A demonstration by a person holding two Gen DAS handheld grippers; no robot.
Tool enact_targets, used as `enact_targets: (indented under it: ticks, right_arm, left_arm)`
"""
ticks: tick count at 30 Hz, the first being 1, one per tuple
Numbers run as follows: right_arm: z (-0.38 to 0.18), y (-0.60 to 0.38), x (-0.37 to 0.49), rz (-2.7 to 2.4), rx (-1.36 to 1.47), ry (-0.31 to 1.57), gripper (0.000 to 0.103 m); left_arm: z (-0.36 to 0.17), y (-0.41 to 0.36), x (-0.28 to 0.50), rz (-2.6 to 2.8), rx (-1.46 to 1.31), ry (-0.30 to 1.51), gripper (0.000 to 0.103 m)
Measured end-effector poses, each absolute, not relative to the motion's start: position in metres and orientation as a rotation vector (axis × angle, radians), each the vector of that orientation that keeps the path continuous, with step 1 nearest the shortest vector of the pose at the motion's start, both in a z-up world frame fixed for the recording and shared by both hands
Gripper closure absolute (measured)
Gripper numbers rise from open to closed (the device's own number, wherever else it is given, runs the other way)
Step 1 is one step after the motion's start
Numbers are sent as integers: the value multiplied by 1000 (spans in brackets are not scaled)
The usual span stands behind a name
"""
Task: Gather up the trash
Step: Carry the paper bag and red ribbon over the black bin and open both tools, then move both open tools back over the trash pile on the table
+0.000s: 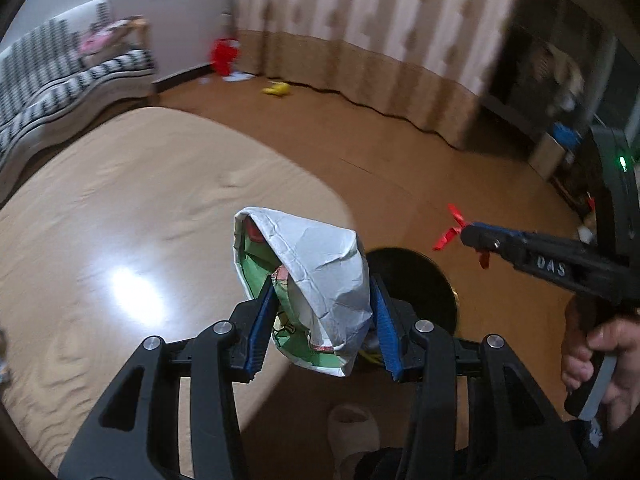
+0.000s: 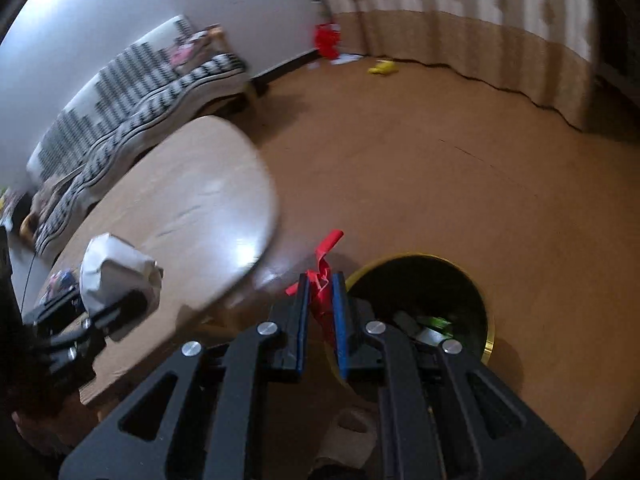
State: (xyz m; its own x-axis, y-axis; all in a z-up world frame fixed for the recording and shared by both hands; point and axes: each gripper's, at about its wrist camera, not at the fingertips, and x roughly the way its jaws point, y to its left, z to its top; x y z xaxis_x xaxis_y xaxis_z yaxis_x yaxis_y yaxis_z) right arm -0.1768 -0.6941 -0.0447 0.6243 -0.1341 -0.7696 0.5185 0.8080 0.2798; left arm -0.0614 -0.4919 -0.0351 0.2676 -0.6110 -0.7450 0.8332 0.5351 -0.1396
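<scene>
My left gripper is shut on a crumpled white and green wrapper and holds it above the table edge, beside the round black trash bin on the floor. The wrapper also shows in the right wrist view. My right gripper is shut on a red scrap of wrapper and holds it just left of the bin's gold rim. The bin holds some trash. The right gripper with the red scrap also shows at the right of the left wrist view.
A rounded light wooden table fills the left. A striped sofa stands behind it. On the brown floor lie a yellow object, a red bag and white paper by the curtain. A slipper sits below.
</scene>
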Motion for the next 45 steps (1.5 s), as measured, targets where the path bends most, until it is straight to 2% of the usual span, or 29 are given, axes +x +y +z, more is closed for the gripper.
enact_targets:
  ticks: [11, 19, 20, 22, 23, 24, 40, 41, 42, 43, 44, 45]
  right_arm:
    - [-77, -752, -232, -532, 636, 835, 91]
    - [-83, -762, -244, -561, 663, 839, 91]
    - [-83, -763, -242, -563, 665, 840, 91]
    - [-85, -765, -242, -565, 669, 841, 91]
    - [-85, -766, -242, -565, 670, 840, 91]
    - [-85, -766, -240, -565, 671, 840, 91]
    - [-88, -765, -223, -558, 677, 871, 91]
    - [-89, -765, -222, -557, 683, 873, 89]
    - [-89, -765, -221, -556, 690, 874, 75]
    - [-90, -766, -221, -555, 696, 871, 46]
    - [-89, -766, -222, -561, 692, 860, 35]
    - [-85, -765, -222, -571, 680, 845, 32]
  left_arm:
    - [-90, -590, -100, -1180, 424, 937, 58]
    - [-110, -616, -107, -1221, 453, 984, 56]
    - [-111, -618, -106, -1221, 458, 982, 55]
    - [-114, -622, -105, -1218, 458, 984, 44]
    - [-114, -622, -105, -1215, 455, 984, 30]
    - [-113, -623, -103, -1208, 448, 980, 23]
    - [-75, -593, -100, -1219, 371, 911, 15]
    - [-73, -590, -98, -1217, 368, 907, 15]
    - [-68, -585, -96, -1215, 358, 900, 14]
    - [-65, -583, -95, -1213, 351, 896, 14]
    - [-61, -578, -92, -1209, 341, 891, 13]
    - [-59, -575, -90, -1204, 336, 889, 13]
